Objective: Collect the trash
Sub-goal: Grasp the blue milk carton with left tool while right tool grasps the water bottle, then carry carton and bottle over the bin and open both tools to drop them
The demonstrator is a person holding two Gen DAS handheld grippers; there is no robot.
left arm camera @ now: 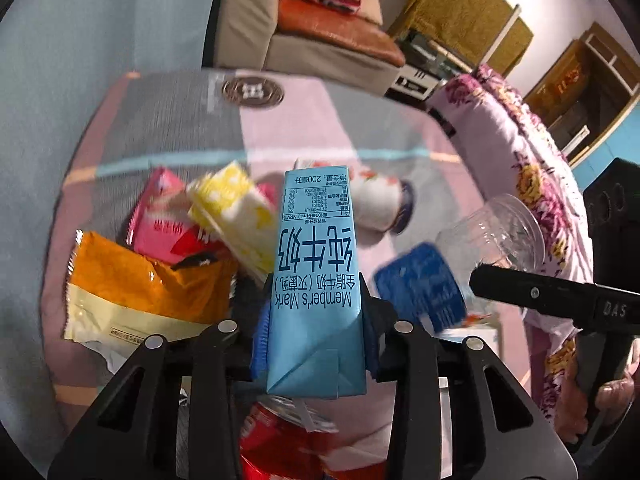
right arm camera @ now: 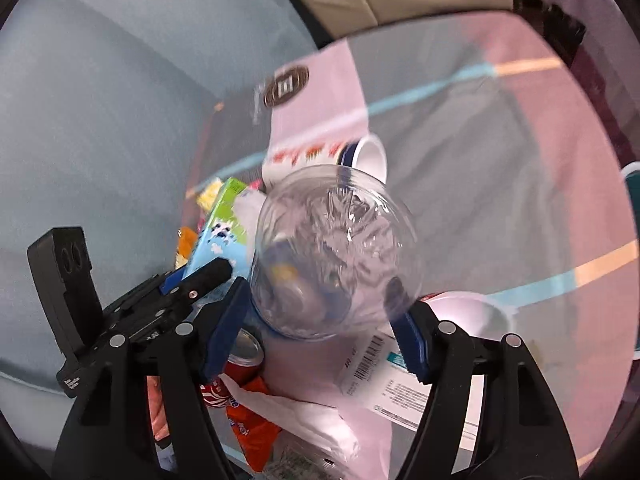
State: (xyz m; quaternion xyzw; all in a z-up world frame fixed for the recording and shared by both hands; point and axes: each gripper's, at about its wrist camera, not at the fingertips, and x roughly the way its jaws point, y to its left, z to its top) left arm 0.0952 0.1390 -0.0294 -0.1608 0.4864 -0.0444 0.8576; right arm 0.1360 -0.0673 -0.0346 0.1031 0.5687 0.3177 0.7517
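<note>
A light blue milk carton (left arm camera: 316, 280) with dark blue print stands upright between the blue pads of my left gripper (left arm camera: 314, 344), which is shut on its lower part. In the right wrist view the same carton (right arm camera: 220, 232) shows at the left. A clear, crumpled plastic bottle (right arm camera: 336, 252) with a blue label sits between the blue pads of my right gripper (right arm camera: 320, 332), which is shut on it and holds it above the table. The left wrist view has the bottle (left arm camera: 496, 232) at the right, beside a black finger (left arm camera: 520, 292) of the right gripper.
On the round table's striped cloth (left arm camera: 400, 132) lie an orange snack packet (left arm camera: 140, 288), a pink packet (left arm camera: 160, 220), a yellow tissue pack (left arm camera: 236, 216), a tipped paper cup (left arm camera: 380, 200) and a red can (right arm camera: 240, 360). A white bowl (right arm camera: 480, 312) and a labelled parcel (right arm camera: 400, 384) are near my right gripper.
</note>
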